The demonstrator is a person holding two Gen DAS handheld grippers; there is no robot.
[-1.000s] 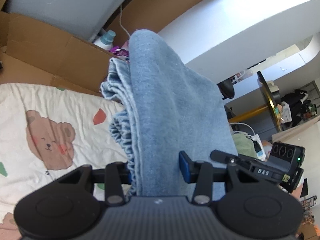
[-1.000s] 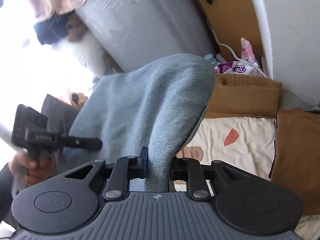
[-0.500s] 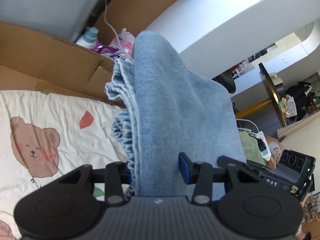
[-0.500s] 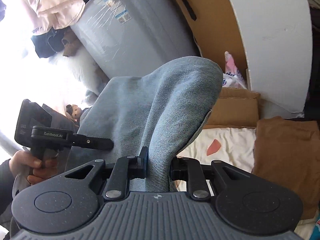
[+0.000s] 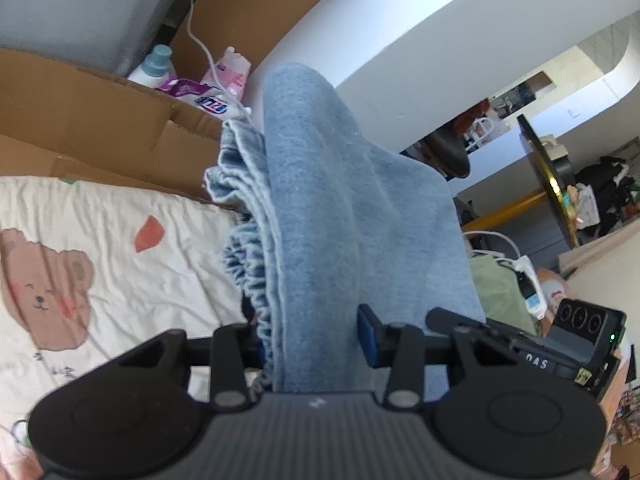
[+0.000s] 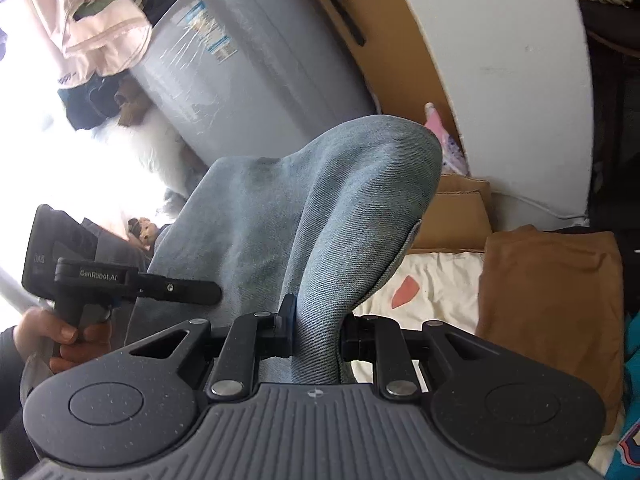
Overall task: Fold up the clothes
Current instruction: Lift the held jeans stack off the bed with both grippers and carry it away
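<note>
Blue folded denim garment rose between both tongs, pinched by the left gripper and the right gripper. Beyond them lay a cream bear-print bedsheet.

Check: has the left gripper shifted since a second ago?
Yes. The left gripper, shut on the blue denim garment, has moved sideways: the bear print and cardboard box slid left in its view.
</note>
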